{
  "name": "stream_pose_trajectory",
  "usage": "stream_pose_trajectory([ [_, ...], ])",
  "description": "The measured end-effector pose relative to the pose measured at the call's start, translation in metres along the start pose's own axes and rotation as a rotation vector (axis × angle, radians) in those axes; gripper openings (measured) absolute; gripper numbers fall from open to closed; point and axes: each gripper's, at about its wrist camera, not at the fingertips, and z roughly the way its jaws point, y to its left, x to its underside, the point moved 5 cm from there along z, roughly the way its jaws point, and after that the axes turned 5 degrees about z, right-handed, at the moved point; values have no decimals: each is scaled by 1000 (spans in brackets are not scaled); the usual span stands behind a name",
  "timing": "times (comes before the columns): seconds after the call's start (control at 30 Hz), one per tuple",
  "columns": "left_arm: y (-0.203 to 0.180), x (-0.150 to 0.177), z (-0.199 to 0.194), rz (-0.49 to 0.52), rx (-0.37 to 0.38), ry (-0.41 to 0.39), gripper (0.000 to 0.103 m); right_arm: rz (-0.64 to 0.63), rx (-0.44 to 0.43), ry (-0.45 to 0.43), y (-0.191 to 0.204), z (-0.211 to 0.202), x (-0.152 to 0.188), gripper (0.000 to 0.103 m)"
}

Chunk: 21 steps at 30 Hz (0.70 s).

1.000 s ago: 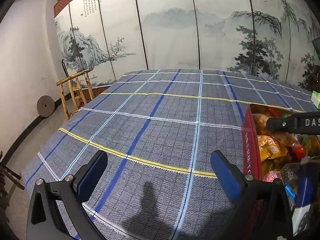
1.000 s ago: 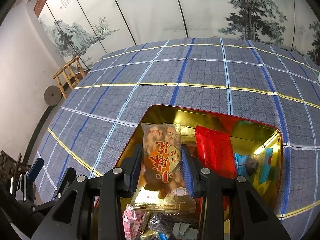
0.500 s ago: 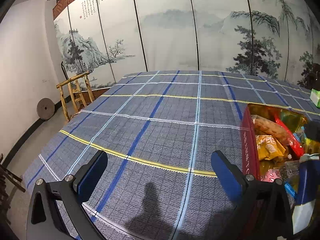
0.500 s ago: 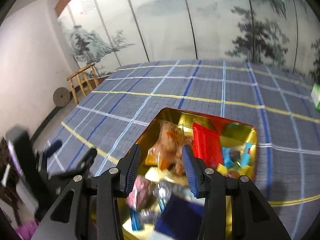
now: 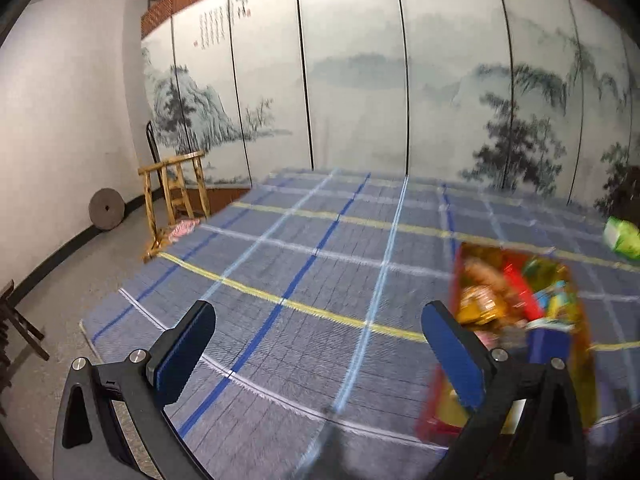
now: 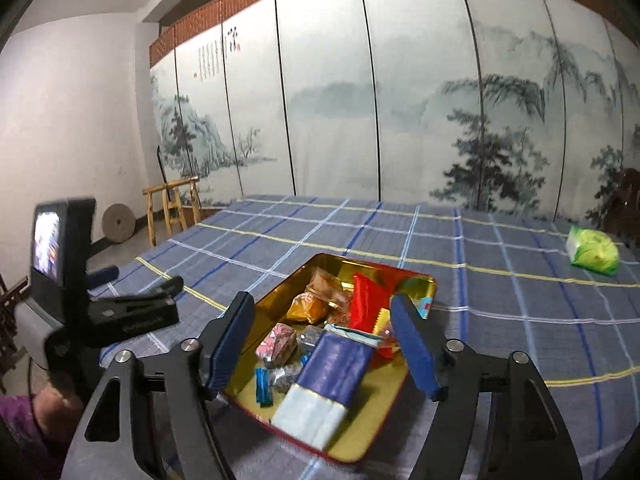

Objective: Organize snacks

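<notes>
A red tin with a gold inside [image 6: 420, 280] sits on the plaid tablecloth and holds several snack packets: a peanut packet [image 6: 326, 286], a red packet [image 6: 366, 306], a blue and white pack [image 6: 330, 376]. My right gripper [image 6: 326, 344] is open and empty, held above the tin's near end. My left gripper [image 5: 316, 354] is open and empty over bare cloth, left of the tin [image 5: 576, 320], which is blurred there. The left gripper also shows in the right wrist view [image 6: 132, 292].
A green packet [image 6: 592, 252] lies on the cloth at the far right; it also shows in the left wrist view [image 5: 622, 236]. A wooden stool [image 5: 176, 196] and a round stone [image 5: 106, 208] stand by the left wall. A painted screen stands behind the table.
My right gripper let go of the peanut packet, which now lies in the tin, then opened and pulled back and up. My left gripper drew back slightly.
</notes>
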Motion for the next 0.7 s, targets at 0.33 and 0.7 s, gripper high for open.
stream_pose_trajectory([
  [0.33, 1, -42, -152, -149, 116, -270, 103, -6, 4, -105, -17, -76, -13, 74],
  [0.7, -35, -55, -188, -32, 190, -245, 103, 11, 9, -177, -36, -130, -19, 76],
])
